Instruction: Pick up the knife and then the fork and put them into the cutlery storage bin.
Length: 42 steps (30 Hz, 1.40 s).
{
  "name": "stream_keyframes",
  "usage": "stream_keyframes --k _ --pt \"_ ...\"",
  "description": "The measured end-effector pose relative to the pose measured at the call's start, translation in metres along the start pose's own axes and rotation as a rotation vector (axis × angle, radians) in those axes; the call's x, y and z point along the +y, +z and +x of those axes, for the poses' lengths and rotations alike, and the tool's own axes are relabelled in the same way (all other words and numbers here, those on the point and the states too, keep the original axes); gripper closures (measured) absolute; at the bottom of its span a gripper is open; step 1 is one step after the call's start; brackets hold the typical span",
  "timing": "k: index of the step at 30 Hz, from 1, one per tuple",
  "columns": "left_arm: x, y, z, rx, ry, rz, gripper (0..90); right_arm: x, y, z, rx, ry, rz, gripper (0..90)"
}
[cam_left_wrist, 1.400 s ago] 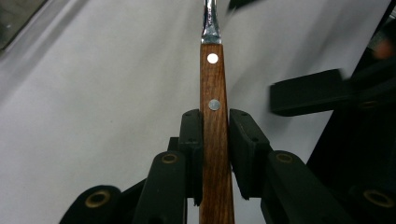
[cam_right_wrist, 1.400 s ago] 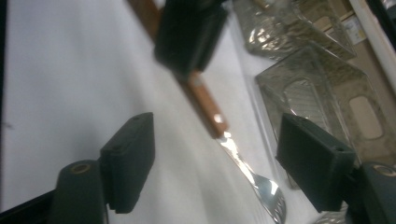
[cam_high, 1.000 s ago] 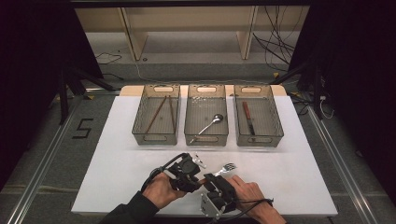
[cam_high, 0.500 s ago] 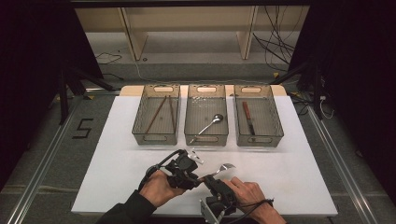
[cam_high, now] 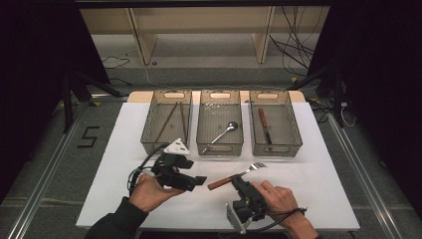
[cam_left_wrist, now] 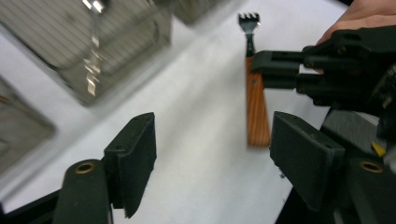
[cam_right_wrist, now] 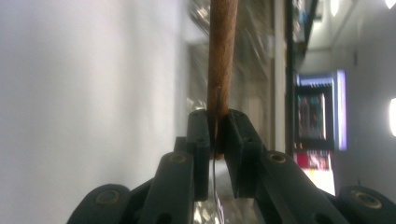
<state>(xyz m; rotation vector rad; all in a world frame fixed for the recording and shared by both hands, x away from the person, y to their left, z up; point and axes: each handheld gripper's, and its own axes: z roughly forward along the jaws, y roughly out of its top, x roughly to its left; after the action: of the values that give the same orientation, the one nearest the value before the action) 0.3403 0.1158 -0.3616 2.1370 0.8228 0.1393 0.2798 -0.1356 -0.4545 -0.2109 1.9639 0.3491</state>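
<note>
1. The fork (cam_high: 237,177) is pinched by the right gripper (cam_high: 238,183) part-way along its wooden handle; in the right gripper view the fingers (cam_right_wrist: 200,140) are pressed flat on either side of the handle (cam_right_wrist: 222,51), with a thin metal edge caught between them.
2. The fork is carried clear above the white bench (cam_high: 318,194), tines towards the trays, handle end towards the left hand.
3. The left gripper (cam_high: 198,180) has just been opened; its fingers (cam_left_wrist: 135,158) are spread with nothing between them, and the handle's free end lies just ahead of them. This reads as a handover completed, the fork passed across so it can be carried rightwards.
4. Three trays are lined up behind: chopsticks (cam_high: 171,118) in the left tray (cam_high: 149,144), a spoon (cam_high: 223,133) in the middle, a knife (cam_high: 264,124) in the right tray (cam_high: 297,142). The knife's tray is judged the likeliest destination, being nearest the right hand.
</note>
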Motion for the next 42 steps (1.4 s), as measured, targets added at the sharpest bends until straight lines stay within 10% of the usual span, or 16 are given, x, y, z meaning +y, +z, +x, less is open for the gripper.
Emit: stream_keyframes --k 4,11,19,25,33,42 --pt "-0.003 -0.022 0.006 0.021 0.007 -0.057 26.3 -0.028 -0.004 -0.033 -0.029 0.117 0.045 81.3" --pt "-0.017 -0.031 0.012 0.08 0.021 -0.132 22.4 -0.083 -0.004 -0.109 -0.017 0.529 0.074 81.2" --pt "-0.031 -0.025 0.018 0.115 0.013 -0.156 21.2 -0.141 0.011 -0.175 0.148 1.086 0.007 81.1" --pt "-0.043 -0.022 0.019 0.11 0.02 -0.189 20.0 -0.184 0.036 -0.2 0.282 1.408 -0.004 81.1" --pt "-0.059 -0.018 0.02 0.12 0.021 -0.234 17.0 -0.23 0.076 -0.211 0.388 1.692 0.04 81.1" --pt "-0.063 -0.013 0.021 0.13 0.024 -0.214 16.6 -0.241 0.116 -0.185 0.467 1.789 0.172 81.0"
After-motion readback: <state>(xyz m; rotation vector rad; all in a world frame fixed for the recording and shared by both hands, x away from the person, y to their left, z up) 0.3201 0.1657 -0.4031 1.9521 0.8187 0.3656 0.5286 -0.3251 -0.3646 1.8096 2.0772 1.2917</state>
